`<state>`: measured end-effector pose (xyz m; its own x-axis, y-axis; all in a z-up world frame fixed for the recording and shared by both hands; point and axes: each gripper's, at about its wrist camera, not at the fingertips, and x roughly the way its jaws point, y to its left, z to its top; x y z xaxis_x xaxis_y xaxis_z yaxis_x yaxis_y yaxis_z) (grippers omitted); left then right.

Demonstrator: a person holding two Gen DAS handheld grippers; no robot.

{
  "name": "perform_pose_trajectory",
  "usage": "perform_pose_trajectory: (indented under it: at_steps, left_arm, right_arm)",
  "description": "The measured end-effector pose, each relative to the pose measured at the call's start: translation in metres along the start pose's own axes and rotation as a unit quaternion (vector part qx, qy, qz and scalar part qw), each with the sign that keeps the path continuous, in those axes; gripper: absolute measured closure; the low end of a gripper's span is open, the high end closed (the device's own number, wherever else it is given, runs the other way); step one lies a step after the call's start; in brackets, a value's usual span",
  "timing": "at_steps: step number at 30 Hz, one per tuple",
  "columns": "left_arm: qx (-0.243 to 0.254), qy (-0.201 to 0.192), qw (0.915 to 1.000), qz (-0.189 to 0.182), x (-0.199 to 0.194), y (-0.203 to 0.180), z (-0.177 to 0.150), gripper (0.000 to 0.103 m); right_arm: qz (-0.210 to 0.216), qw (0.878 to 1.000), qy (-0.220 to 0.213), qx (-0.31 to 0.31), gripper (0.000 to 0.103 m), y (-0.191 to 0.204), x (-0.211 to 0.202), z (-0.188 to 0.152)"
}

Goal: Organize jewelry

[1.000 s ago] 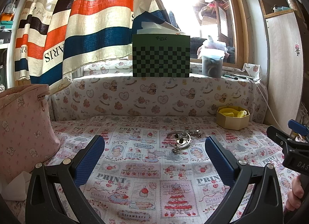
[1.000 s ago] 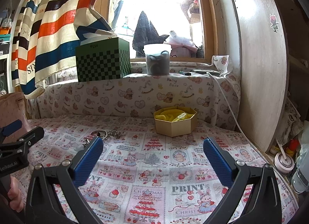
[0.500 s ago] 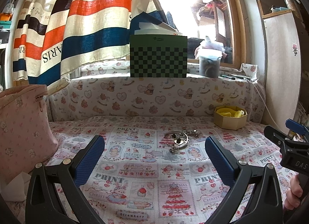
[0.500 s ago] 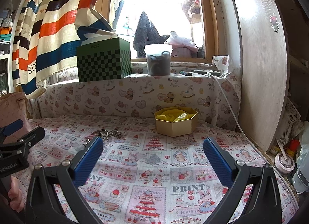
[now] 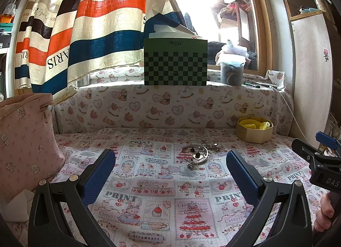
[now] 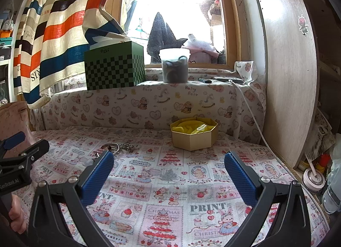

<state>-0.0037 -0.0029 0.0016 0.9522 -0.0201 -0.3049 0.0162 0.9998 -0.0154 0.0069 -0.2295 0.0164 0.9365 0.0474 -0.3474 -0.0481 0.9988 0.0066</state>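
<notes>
On the printed cloth — jewelry waiting, both grippers empty and spread.

Ahead of the left gripper (image 5: 170,166), at about one o'clock from its fingers, lies the jewelry (image 5: 197,154): a tangle of thin silvery bangle, chain and small charms, stretched roughly left to right. The right gripper (image 6: 168,168) sees it at ten o'clock, so the left looks better placed. Well beyond sits the gold octagonal box (image 6: 194,135) — stiff card, lined with soft yellow cloth.

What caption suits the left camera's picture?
Open left gripper faces a jewelry pile on a printed cloth, octagonal box beyond.
</notes>
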Motion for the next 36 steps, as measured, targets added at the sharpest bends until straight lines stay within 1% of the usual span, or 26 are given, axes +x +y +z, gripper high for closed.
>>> perform_pose_trajectory:
  at_steps: [8, 9, 16, 17, 31, 36]
  left_arm:
    - [0.0, 0.0, 1.0, 0.0, -0.0036, -0.0061, 0.0, 0.0]
    - [0.0, 0.0, 1.0, 0.0, 0.0, 0.0001, -0.0001, 0.0]
    - [0.0, 0.0, 1.0, 0.0, -0.0028, -0.0049, -0.0001, 0.0]
    - [0.0, 0.0, 1.0, 0.0, 0.0001, 0.0002, -0.0001, 0.0]
    - [0.0, 0.0, 1.0, 0.0, -0.0003, -0.0003, -0.0001, 0.0]
    - [-0.005, 0.001, 1.0, 0.002, -0.0002, 0.0011, -0.0007, 0.0]
  right_arm:
    - [0.001, 1.0, -0.001, 0.0, 0.0, 0.0001, -0.0002, 0.0]
    - [0.001, 1.0, 0.0, 0.0, 0.0, -0.0001, 0.0001, 0.0]
    - [-0.002, 1.0, 0.002, -0.001, 0.0, 0.0, 0.0009, -0.0001]
    - [-0.003, 1.0, 0.003, -0.003, 0.0, 0.0006, 0.0011, -0.0002]
    - [-0.002, 1.0, 0.004, -0.002, 0.0, 0.0002, 0.001, -0.0003]
    - [0.005, 1.0, 0.006, -0.002, 0.0, -0.0003, 0.0006, -0.0012]
